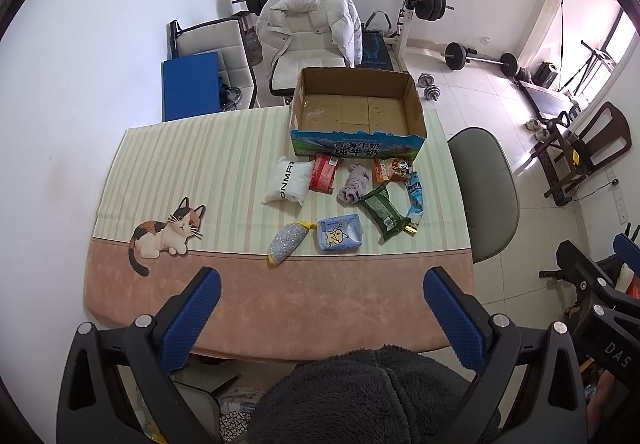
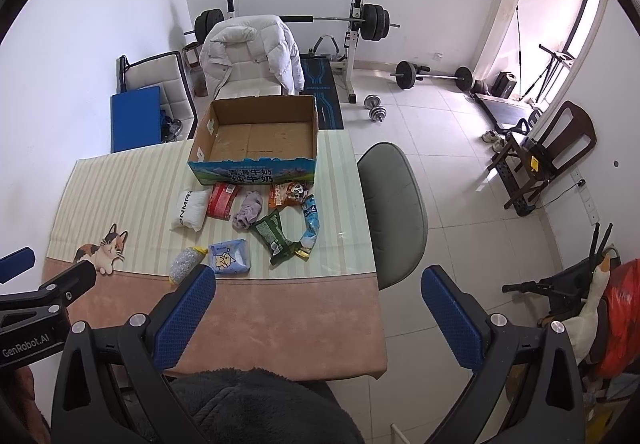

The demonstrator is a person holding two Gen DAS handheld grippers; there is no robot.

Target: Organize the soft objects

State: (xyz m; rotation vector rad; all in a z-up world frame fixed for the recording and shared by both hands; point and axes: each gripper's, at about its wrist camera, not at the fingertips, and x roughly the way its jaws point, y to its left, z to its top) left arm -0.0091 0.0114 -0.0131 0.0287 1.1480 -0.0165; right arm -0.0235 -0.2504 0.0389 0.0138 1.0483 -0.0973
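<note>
Nothing is sorted yet: cardboard box [image 1: 356, 112] sits empty, all soft packets [image 1: 348, 200] lie scattered just before it, and left gripper [image 1: 320, 308] and right gripper [image 2: 318, 304] hover spread, holding nothing.

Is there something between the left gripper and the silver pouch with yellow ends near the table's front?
Nothing visible does. The left gripper is open above bare pink cloth, and the silver pouch lies just beyond it, apart from the blue packet.

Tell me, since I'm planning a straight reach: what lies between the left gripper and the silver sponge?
Only bare pink tablecloth. In the left wrist view, nothing sits between the left gripper, jaws open, and the silver sponge.
</note>
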